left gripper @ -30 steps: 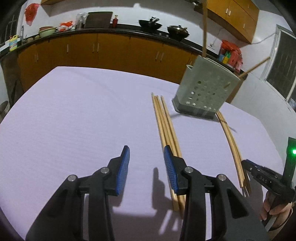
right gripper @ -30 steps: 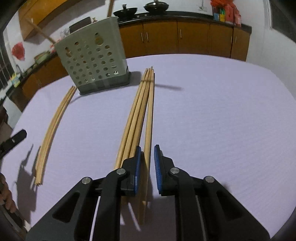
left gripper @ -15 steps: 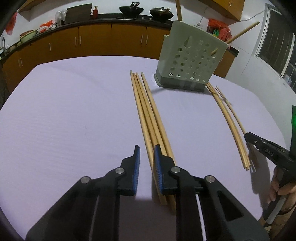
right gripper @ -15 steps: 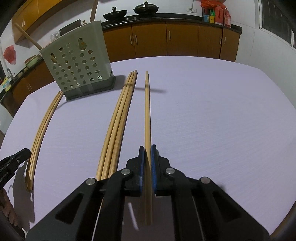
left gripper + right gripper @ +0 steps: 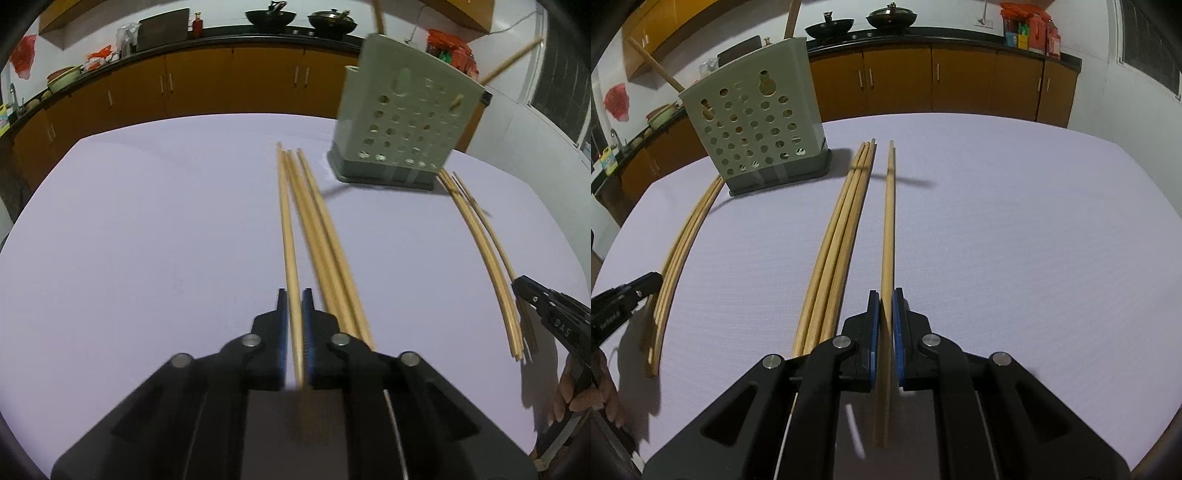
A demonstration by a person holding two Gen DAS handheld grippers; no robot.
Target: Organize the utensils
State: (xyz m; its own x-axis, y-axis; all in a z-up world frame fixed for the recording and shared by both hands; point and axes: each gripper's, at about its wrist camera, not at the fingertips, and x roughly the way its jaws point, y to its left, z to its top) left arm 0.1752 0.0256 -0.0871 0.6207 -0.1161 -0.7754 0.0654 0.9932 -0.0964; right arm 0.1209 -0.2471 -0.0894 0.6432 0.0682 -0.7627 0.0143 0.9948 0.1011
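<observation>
Both tongs clenched: left gripper point(image 5: 294, 295) grasps one chopstick point(image 5: 288, 236), right gripper point(image 5: 885, 295) another chopstick point(image 5: 888, 221). Loose bundle point(image 5: 838, 240) lies just beside; perforated holder point(image 5: 753, 118) stands far, on lilac table point(image 5: 1034, 240).

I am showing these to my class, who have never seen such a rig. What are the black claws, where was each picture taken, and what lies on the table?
There is no robot. A person holds a two-finger gripper in each hand, and each carries a camera looking along its fingers. One picture comes from the left gripper, shut on a chopstick. The other comes from the right gripper, shut on a second chopstick. Loose chopsticks lie on the lilac table beside a perforated green utensil holder.
</observation>
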